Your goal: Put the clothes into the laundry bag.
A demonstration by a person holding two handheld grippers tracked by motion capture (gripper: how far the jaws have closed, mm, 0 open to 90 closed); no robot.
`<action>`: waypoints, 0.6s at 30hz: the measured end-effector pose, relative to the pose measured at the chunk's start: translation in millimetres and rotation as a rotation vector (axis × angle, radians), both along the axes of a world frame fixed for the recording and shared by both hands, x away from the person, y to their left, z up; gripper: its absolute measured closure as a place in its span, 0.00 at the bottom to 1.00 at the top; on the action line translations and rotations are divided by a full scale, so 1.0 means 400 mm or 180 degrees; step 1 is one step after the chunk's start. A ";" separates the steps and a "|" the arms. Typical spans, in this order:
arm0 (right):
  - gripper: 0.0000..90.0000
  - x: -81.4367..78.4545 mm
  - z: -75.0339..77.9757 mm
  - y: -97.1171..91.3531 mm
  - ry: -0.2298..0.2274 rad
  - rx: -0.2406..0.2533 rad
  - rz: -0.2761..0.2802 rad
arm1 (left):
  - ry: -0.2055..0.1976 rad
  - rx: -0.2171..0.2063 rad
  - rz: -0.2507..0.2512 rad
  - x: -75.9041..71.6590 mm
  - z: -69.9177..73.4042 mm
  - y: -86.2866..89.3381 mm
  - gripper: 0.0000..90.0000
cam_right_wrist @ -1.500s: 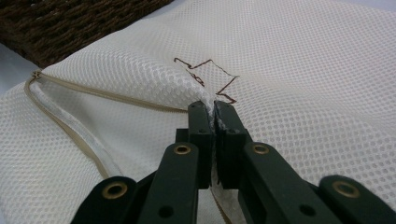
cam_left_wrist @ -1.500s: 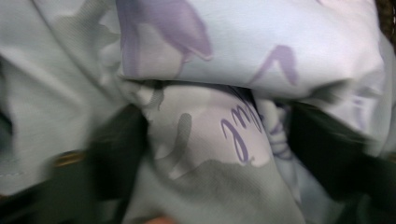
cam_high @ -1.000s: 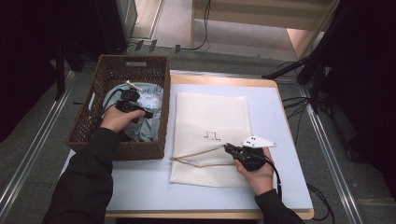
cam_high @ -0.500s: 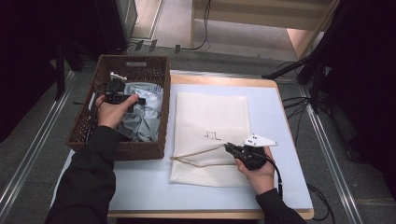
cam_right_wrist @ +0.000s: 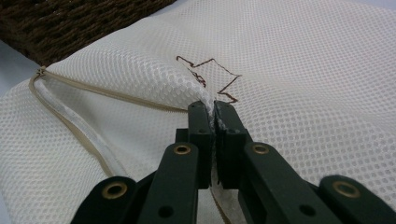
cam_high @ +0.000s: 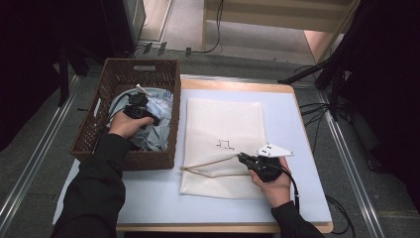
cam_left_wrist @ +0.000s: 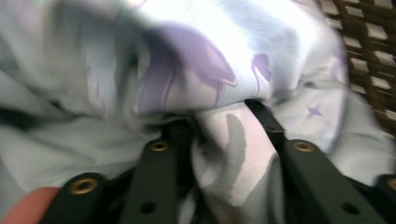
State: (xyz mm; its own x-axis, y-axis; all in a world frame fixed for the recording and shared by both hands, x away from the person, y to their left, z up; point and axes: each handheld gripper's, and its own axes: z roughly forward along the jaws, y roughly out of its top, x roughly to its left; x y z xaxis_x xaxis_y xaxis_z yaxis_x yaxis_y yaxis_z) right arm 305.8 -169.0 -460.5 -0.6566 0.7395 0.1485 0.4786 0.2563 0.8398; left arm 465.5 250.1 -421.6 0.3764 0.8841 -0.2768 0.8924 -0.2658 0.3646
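Wicker basket [cam_high: 99, 134] sits at the left of the table [cam_high: 297, 124], holding a heap of pale blue printed cloth [cam_high: 156, 106]. The left gripper [cam_high: 134, 101] is down in that heap; its jaws have just been closing, and the left gripper view shows a fold of the cloth [cam_left_wrist: 224, 144] bunched between them, so they appear clamped on it, though blur leaves the firmness unconfirmed. Just right of the basket lies a white mesh laundry bag [cam_high: 223, 119] with its zip mouth [cam_high: 208, 166] facing the basket. The right gripper [cam_high: 242, 157] is closed tight on the upper mesh layer [cam_right_wrist: 154, 74], pinching it up so the mouth gapes. Judged step: picking a garment for loading into the bag. The next move calls for lifting the cloth clear of the basket wall and feeding it into the held opening without dragging other pieces along.
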 end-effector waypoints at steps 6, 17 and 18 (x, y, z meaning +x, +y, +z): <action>0.97 -0.002 0.003 0.001 -0.0007 -0.0004 -0.0006 | 0.0020 -0.0470 0.0068 0.003 0.014 0.001 0.61; 0.97 -0.003 -0.002 0.001 0.0002 -0.0010 0.0000 | 0.0128 0.0185 -0.0139 0.003 -0.019 -0.053 0.11; 0.97 -0.002 -0.004 0.001 0.0009 -0.0013 0.0007 | 0.0063 0.0321 -0.0205 -0.001 -0.019 -0.060 0.15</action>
State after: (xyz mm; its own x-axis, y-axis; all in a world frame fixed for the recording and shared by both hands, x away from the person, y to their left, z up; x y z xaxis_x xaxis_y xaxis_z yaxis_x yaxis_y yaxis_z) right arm 304.8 -168.5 -462.0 -0.6579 0.7386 0.1472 0.4803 0.2609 0.8374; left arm 465.2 226.0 -429.1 0.4287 0.8820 -0.1956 0.8791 -0.3572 0.3157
